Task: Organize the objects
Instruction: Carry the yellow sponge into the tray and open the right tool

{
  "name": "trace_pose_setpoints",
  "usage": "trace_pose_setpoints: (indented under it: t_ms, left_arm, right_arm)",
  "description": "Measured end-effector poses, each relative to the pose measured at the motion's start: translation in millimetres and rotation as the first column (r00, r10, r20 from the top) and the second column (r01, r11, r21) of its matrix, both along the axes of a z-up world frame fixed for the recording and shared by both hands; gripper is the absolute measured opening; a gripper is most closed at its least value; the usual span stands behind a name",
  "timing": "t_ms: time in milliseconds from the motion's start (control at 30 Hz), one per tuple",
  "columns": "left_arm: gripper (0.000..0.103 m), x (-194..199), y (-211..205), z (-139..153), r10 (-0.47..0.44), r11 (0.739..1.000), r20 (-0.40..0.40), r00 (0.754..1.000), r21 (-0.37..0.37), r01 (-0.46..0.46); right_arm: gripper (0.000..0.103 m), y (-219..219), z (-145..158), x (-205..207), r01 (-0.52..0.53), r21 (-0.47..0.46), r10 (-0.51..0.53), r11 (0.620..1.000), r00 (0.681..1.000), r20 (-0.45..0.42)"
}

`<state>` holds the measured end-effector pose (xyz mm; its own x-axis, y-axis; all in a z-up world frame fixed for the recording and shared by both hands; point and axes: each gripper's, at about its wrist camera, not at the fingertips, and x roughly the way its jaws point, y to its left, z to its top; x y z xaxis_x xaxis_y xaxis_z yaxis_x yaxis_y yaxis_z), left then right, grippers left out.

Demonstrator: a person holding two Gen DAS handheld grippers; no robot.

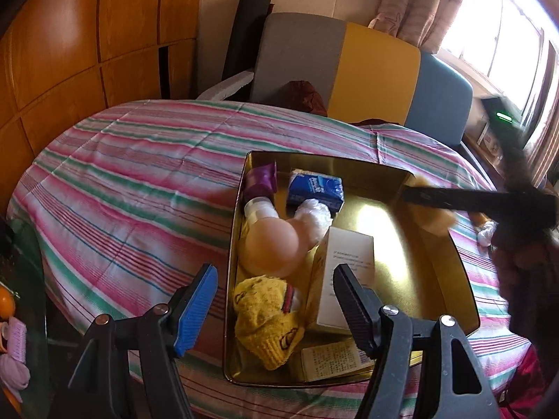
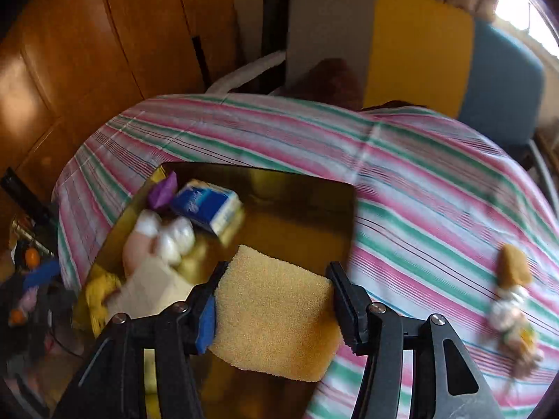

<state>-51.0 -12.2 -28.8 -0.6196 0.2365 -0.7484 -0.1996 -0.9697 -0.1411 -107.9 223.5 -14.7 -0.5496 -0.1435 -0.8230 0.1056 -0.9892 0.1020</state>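
A gold metal tray (image 1: pixel 433 279) lies on the striped tablecloth. It holds a purple packet (image 1: pixel 260 179), a blue tissue pack (image 1: pixel 314 190), a peach ball (image 1: pixel 270 246), a white box (image 1: pixel 344 276) and a yellow knitted item (image 1: pixel 267 317). My left gripper (image 1: pixel 276 307) is open and empty above the tray's near end. My right gripper (image 2: pixel 274 300) is shut on a yellow sponge (image 2: pixel 274 317) and holds it over the tray's (image 2: pixel 297 209) right side. In the left wrist view the right gripper (image 1: pixel 429 206) with the sponge shows blurred over the tray's right rim.
A small doll-like toy (image 2: pixel 513 300) lies on the cloth (image 2: pixel 436 181) right of the tray. A grey, yellow and blue chair (image 1: pixel 370 70) stands behind the table. Wooden cabinets (image 1: pixel 87 35) are at left. Small items (image 1: pixel 14 342) sit at the far left edge.
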Motion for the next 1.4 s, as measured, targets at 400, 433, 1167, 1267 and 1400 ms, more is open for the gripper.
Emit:
trace_pose_setpoints:
  t_ms: [400, 433, 1167, 1267, 1400]
  left_arm:
    - [0.070, -4.8, -5.3, -17.0, -0.004, 1.000, 0.049, 0.999, 0.024, 0.003]
    - [0.070, -5.1, -5.5, -17.1, -0.003, 1.000, 0.050, 0.999, 0.025, 0.001]
    - [0.071, 21.6, 44.3, 20.8, -0.124, 0.991, -0.049, 0.991, -0.061, 0.121]
    - [0.071, 25.7, 55.3, 22.6, -0.148, 0.987, -0.051, 0.988, -0.077, 0.144]
    - [0.071, 30.0, 70.5, 24.9, -0.186, 0.979, -0.049, 0.981, -0.096, 0.180]
  right_arm:
    - [0.071, -14.4, -51.1, -99.6, 0.123, -0.103, -0.108, 0.987, 0.985, 0.138]
    - [0.073, -10.6, -49.7, -99.2, 0.134, -0.124, -0.118, 0.983, 0.984, 0.130]
    - [0.098, 67.6, 9.3, 55.4, 0.129, -0.074, -0.136, 0.989, 0.987, -0.089]
    - [0.098, 85.5, 5.8, 74.2, 0.147, -0.052, -0.151, 0.988, 0.985, -0.088]
    - [0.098, 114.8, 1.6, 94.8, 0.188, -0.033, -0.190, 0.982, 0.978, -0.086]
